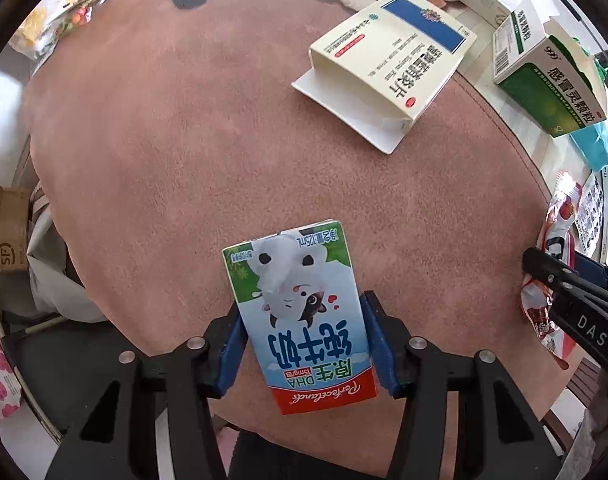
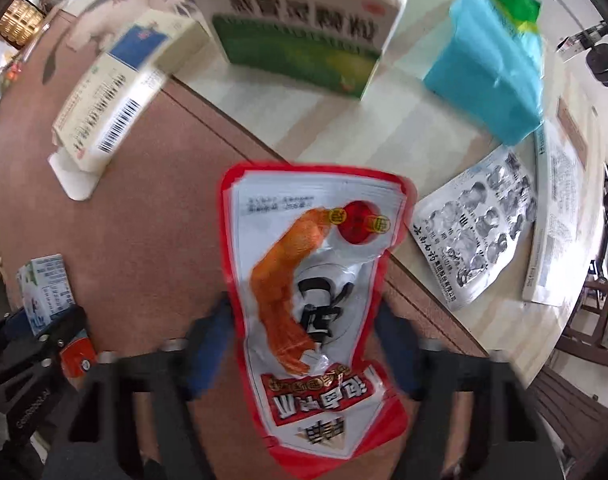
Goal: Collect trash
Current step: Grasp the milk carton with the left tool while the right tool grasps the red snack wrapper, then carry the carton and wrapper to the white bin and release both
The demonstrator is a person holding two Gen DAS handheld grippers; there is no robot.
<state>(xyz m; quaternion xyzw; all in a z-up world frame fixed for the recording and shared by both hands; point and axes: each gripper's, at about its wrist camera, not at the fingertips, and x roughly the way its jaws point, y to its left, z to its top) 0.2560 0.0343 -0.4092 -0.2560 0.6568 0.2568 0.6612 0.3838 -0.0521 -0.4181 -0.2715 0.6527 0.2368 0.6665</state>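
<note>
My left gripper [image 1: 302,344] is shut on a small milk carton [image 1: 300,312], white and blue with a cartoon cow and a red base, held above the pink-brown mat [image 1: 192,140]. My right gripper [image 2: 304,344] is shut on a red and white snack wrapper [image 2: 307,300] with an orange chicken-foot picture. The wrapper also shows at the right edge of the left wrist view [image 1: 551,280], and the carton at the left edge of the right wrist view [image 2: 44,288].
A cream and blue medicine box [image 1: 391,68] lies open on the mat. A green and white medicine box [image 1: 551,76] stands beyond the mat edge, with a teal bag [image 2: 491,64], a foil blister sheet [image 2: 475,236] and a flat white box [image 2: 555,216] to its right.
</note>
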